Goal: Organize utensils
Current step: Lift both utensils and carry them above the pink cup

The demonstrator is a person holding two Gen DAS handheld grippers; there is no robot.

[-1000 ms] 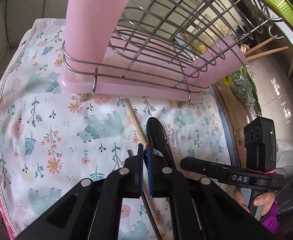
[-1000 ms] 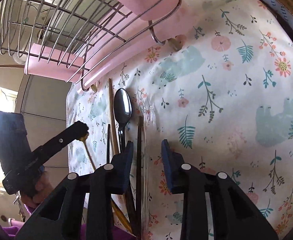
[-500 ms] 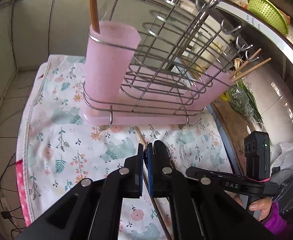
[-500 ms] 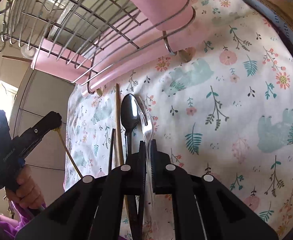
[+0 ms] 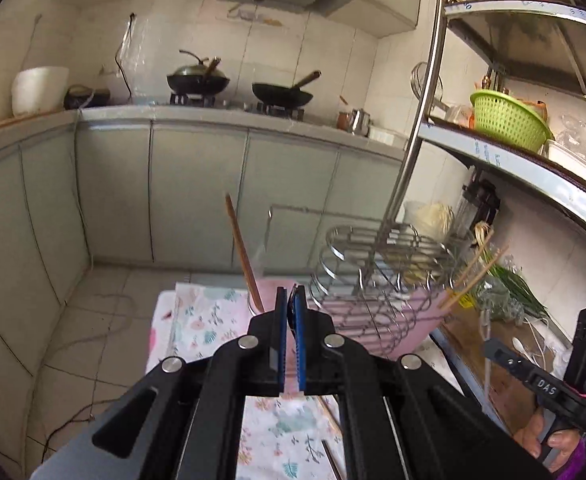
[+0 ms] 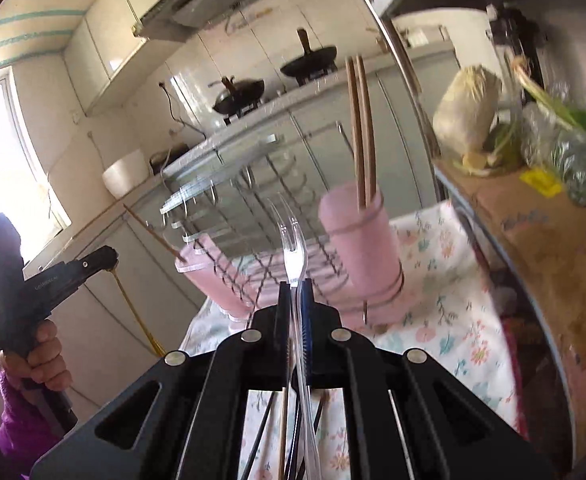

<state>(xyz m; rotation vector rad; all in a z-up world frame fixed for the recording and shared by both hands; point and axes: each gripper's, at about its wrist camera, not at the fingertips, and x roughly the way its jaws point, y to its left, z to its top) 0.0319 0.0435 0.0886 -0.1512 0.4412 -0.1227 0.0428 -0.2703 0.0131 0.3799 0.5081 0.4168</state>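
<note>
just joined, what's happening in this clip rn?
A person is sorting utensils into a wire rack with pink cups, using two handheld grippers. The right gripper is shut on a clear plastic fork, held up in front of the rack. The left gripper is shut on something dark; its other view shows a thin brownish stick hanging from it. More utensils lie on the floral cloth.
</note>
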